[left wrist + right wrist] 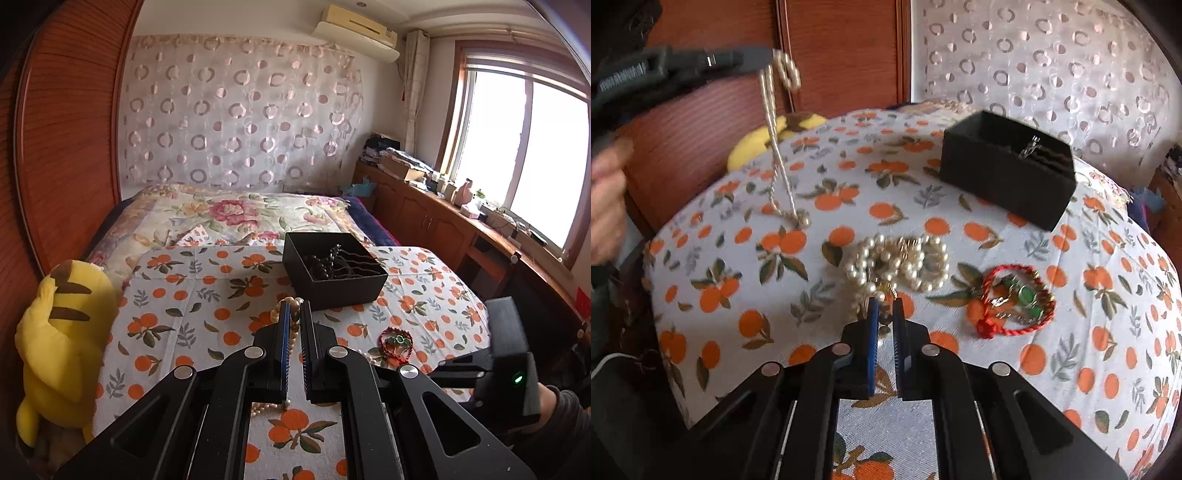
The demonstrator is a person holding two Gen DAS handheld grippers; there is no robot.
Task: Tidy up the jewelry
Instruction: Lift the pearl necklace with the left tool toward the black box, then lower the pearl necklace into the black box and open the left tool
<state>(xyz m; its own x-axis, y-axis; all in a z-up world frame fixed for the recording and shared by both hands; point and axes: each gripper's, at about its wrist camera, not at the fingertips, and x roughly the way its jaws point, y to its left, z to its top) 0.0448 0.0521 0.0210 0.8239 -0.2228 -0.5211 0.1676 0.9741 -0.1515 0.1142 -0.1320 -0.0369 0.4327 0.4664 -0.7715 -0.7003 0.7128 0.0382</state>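
My left gripper (294, 308) is shut on a beige bead necklace (291, 334). In the right wrist view that left gripper (768, 59) is high at the upper left, and the necklace (777, 158) hangs from it in a long loop whose lower end rests on the cloth. A pile of white pearl strands (901, 262) lies mid-table. At its near edge my right gripper (885, 304) has its jaws close together on a strand of it. A red cord bracelet with green stones (1015, 299) (395, 341) lies to the right. The open black box (1004, 184) (343, 291) stands farther back, with dark jewelry inside.
The table is covered by an orange-print cloth (738, 295). A yellow plush toy (62, 332) sits at its left edge against a wooden wardrobe (70, 147). A bed (229, 214) lies behind the table, with cabinets under the window at right. A person's hand (605, 206) is at the far left.
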